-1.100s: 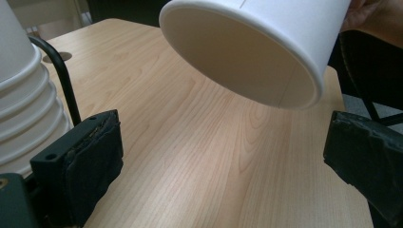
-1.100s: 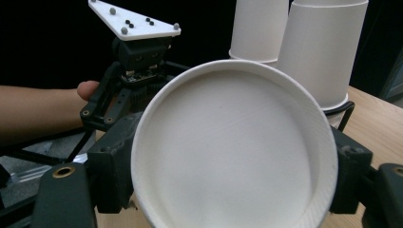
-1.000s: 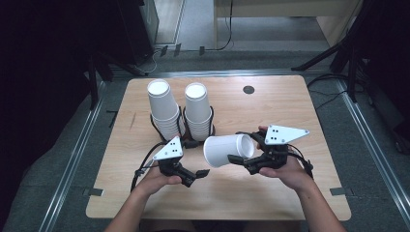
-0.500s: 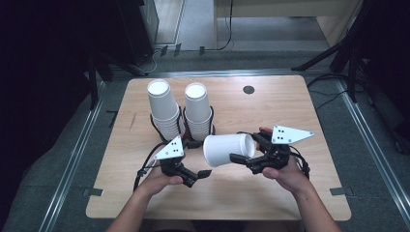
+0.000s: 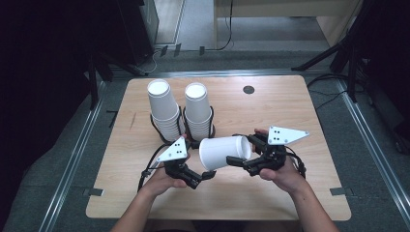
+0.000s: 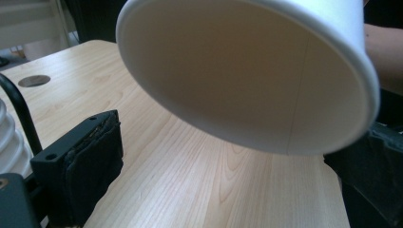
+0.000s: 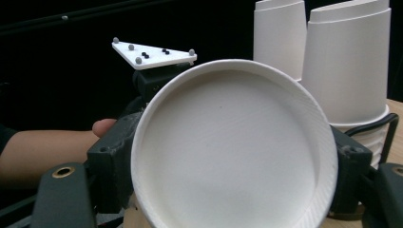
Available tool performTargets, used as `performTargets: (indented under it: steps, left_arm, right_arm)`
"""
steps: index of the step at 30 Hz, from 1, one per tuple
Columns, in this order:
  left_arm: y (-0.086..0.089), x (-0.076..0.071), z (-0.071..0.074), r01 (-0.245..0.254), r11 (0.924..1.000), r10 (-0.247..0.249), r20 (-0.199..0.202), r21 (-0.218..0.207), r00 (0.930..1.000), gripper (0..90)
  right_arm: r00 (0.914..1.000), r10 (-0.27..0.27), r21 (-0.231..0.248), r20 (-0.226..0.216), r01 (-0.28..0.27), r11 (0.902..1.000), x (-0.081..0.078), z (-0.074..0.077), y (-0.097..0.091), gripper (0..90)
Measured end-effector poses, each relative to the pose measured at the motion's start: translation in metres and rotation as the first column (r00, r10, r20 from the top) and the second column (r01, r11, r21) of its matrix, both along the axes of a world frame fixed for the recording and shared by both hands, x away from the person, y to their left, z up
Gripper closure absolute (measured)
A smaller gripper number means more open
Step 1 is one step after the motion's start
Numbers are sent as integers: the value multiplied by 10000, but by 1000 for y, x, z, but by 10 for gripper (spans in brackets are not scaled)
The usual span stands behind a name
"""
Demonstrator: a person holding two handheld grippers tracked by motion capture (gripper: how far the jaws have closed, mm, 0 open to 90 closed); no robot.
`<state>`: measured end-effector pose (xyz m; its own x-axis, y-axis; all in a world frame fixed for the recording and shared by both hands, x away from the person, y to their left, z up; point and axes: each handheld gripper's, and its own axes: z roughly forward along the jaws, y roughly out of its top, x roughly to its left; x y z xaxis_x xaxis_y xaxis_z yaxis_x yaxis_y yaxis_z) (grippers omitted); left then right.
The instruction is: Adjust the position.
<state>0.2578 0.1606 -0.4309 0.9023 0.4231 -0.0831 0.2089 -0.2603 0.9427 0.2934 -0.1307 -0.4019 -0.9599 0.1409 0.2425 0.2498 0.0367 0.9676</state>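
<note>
A single white paper cup [image 5: 225,152] lies on its side above the table, and my right gripper [image 5: 240,153] is shut on its base end. In the right gripper view the cup's flat bottom [image 7: 233,156] sits between the two jaws. The cup's open mouth [image 6: 247,71] faces my left gripper [image 5: 203,178], which is open, its jaws spread wide just under the rim. Whether a jaw touches the rim I cannot tell. Two stacks of upturned white cups [image 5: 163,108] [image 5: 198,108] stand in black wire holders behind both grippers.
The wooden table [image 5: 290,121] has a round dark grommet [image 5: 248,89] near its far edge. Metal floor rails run along both sides of it. Beside the left gripper are the edge of a cup stack [image 6: 7,142] and its black holder ring [image 6: 19,114].
My left gripper has edged slightly right, toward the cup's mouth. The right gripper and the cup have stayed in place.
</note>
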Motion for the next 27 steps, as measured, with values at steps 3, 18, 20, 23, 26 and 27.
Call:
performTargets:
  steps: [3, 18, 20, 23, 26, 27]
  left_arm:
    - [0, 0, 0, 50, 10000, -50, 20, -75, 10000, 0]
    - [0, -2, 4, 279, 9980, -267, 219, -573, 9994, 0]
    - [-1, -2, 5, 280, 9980, -266, 254, -565, 9993, 0]
    - [-2, -2, 5, 264, 9980, -247, 291, -582, 9993, 0]
    - [-3, -2, 5, 270, 9979, -249, 366, -596, 9990, 0]
    - [-3, -2, 5, 270, 9979, -249, 366, -596, 9990, 0]
  right_arm:
    - [10000, 75, 12, -61, -75, 10000, -1, 0, 2, 225]
    - [9988, 423, 111, -232, -420, 9991, -2, -1, 8, 225]
    - [9988, 439, 75, -238, -438, 9990, -2, -1, 8, 225]
    - [9987, 449, 87, -248, -447, 9990, -2, -1, 8, 225]
    - [9984, 492, 109, -292, -489, 9987, -2, -1, 9, 225]
    - [9984, 492, 109, -292, -489, 9987, -2, -1, 9, 225]
